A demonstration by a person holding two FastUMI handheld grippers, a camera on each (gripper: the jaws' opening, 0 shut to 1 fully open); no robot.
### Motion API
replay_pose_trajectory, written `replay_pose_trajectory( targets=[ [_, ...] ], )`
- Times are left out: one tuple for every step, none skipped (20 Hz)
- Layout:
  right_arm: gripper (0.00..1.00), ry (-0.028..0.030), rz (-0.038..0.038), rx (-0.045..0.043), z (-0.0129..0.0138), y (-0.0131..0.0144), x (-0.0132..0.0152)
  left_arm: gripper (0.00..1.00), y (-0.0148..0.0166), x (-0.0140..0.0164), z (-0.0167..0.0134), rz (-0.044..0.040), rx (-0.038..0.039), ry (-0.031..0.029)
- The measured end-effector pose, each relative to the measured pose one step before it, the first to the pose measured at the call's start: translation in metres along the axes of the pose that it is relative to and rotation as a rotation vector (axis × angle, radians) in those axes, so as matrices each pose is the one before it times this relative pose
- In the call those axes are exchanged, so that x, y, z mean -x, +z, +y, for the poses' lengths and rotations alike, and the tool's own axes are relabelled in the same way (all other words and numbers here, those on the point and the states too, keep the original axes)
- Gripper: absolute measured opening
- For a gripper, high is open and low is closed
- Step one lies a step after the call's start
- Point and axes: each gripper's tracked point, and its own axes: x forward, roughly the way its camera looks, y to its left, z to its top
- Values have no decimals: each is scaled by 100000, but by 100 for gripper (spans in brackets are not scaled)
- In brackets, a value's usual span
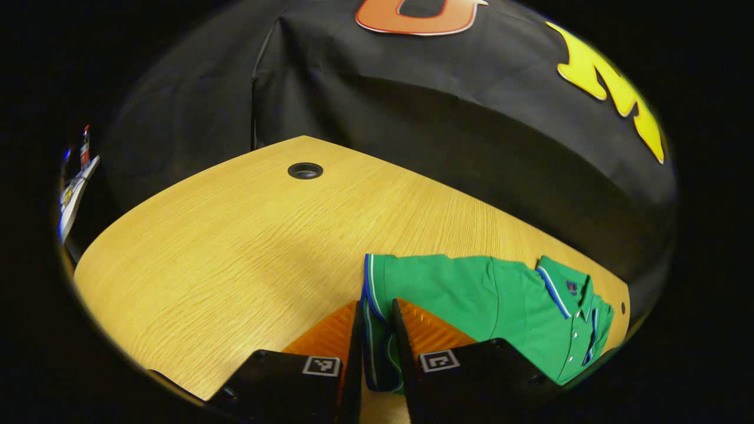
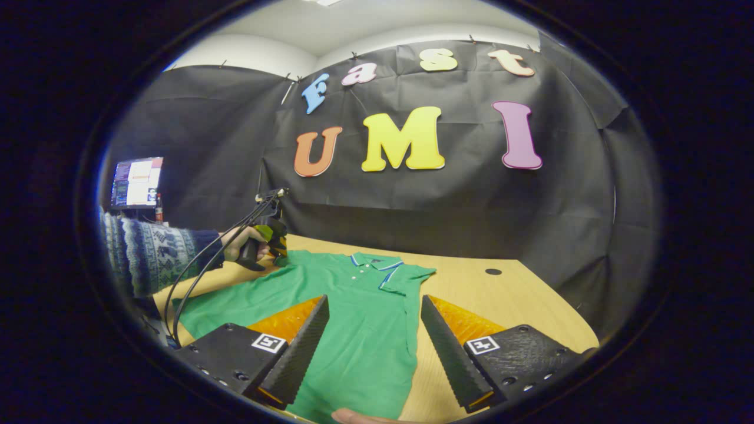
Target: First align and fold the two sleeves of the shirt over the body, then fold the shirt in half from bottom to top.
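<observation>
A green polo shirt (image 1: 471,294) with blue and white trim lies flat on the wooden table (image 1: 206,247). In the left gripper view my left gripper (image 1: 377,303) is shut on the striped cuff of one sleeve (image 1: 372,335), low over the table. The collar (image 1: 559,288) lies to the right. In the right gripper view my right gripper (image 2: 374,297) stands open above the shirt (image 2: 353,335), holding nothing. The sleeve on that side (image 2: 412,274) lies folded in beside the collar. Farther off, a hand (image 2: 238,241) holds the left gripper (image 2: 274,244) at the shirt's far shoulder.
A round cable hole (image 1: 305,171) sits in the table beyond the shirt, seen too as a cable hole (image 2: 493,271) at the right. A patterned sleeve (image 2: 153,259) and cables reach in from the left. A monitor (image 2: 136,181) stands behind. Black cloth walls the booth.
</observation>
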Motion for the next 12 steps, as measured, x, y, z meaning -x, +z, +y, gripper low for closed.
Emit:
replay_pose_trajectory(
  targets=[
    [97,79,-321,-319,-131,35,-132,28,29,34,7,610,1536,423],
    [97,314,-142,-154,43,-9,35,15,329,-40,-48,-169,173,8],
    [95,96,-16,-11,-21,-93,76,11,159,37,-91,-48,-2480,635],
    [97,-204,-181,-57,-117,30,15,7,117,128,57,-168,-3325,1314],
    [97,-217,-124,-161,-136,-53,-2,7,266,223,-411,-707,-2080,619],
    [97,-241,-41,-95,-50,0,29,6,496,197,-840,-965,-1204,-904],
    [97,-548,18,52,-172,-30,-69,6,589,269,-730,-1313,-1781,-737],
    [95,-660,8,-27,-179,-92,-22,6,288,199,-678,-1506,-2899,55],
    [95,-264,88,-305,-65,18,-2,6,355,198,-947,-925,-3362,-749],
    [95,45,61,-500,105,-78,10,6,278,197,-1037,-262,-3256,-1061],
    [97,-214,131,-590,-14,-34,45,6,42,250,-1250,280,-2878,-1236],
    [95,-417,213,-461,-127,-128,-145,6,-83,112,-1408,63,-3480,-1378]
  ],
)
